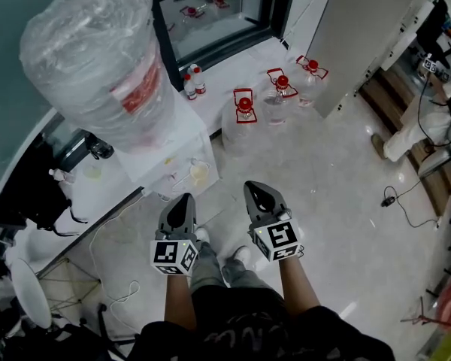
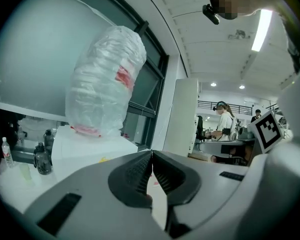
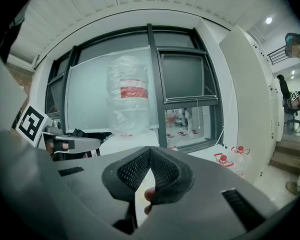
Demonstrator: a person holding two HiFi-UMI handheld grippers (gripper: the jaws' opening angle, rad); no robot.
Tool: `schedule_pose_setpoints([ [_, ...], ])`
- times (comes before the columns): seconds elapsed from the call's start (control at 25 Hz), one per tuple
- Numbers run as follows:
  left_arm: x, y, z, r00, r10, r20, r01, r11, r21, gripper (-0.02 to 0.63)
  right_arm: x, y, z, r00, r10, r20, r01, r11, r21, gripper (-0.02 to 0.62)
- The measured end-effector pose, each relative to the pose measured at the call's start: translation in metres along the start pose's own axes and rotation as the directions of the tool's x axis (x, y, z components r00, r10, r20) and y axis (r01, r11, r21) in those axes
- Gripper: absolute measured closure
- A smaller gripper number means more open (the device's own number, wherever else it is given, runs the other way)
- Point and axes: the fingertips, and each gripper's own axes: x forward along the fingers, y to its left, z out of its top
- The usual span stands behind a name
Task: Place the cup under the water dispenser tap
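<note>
Big clear water bottle [image 1: 90, 59], wrapped in crinkly plastic film, sits upended on the boxy white water dispenser [image 1: 186, 126]. At the dispenser's front ledge, the small translucent, pale yellowish cup [image 1: 199, 173] stands upright, round mouth up, long axis vertical. Just in front of the dispenser, the left claw [image 1: 185, 200] is pressed together, empty. Further right of the dispenser, the right claw [image 1: 255, 190] is closed on nothing, its ribbed black pads meeting.

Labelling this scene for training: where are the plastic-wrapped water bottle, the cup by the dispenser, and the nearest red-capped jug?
plastic-wrapped water bottle [image 1: 86, 51], head view, on its crinkled side.
cup [image 1: 199, 173], head view, on its open top.
red-capped jug [image 1: 244, 103], head view, on its red cap.
</note>
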Motion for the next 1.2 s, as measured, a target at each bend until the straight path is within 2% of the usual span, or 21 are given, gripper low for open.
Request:
schedule_pose_setpoints([
  [0.4, -0.019, -0.006, 0.057, 0.995, 0.016, 0.097, -0.023, 0.997, 0.071, 0.589, -0.010, 0.011, 0.049, 0.998, 0.024, 0.061, -0.020, 0.998, -0.061, 0.583],
  [0.68, -0.029, -0.002, 0.091, 0.986, 0.056, 0.158, -0.069, 0.995, 0.077, 0.589, -0.023, 0.011, 0.076, 0.995, 0.016, 0.101, -0.007, 0.996, -0.083, 0.583],
  [0.96, -0.036, -0.007, 0.107, 0.980, 0.045, 0.194, -0.064, 0.994, 0.094, 0.589, -0.035, 0.009, 0.086, 0.993, 0.001, 0.121, 0.013, 0.994, -0.112, 0.583],
  [1.2, -0.040, -0.019, 0.111, 0.982, 0.018, 0.190, -0.048, 0.987, 0.151, 0.589, -0.040, 0.011, 0.095, 0.990, -0.001, 0.142, 0.019, 0.992, -0.128, 0.583],
])
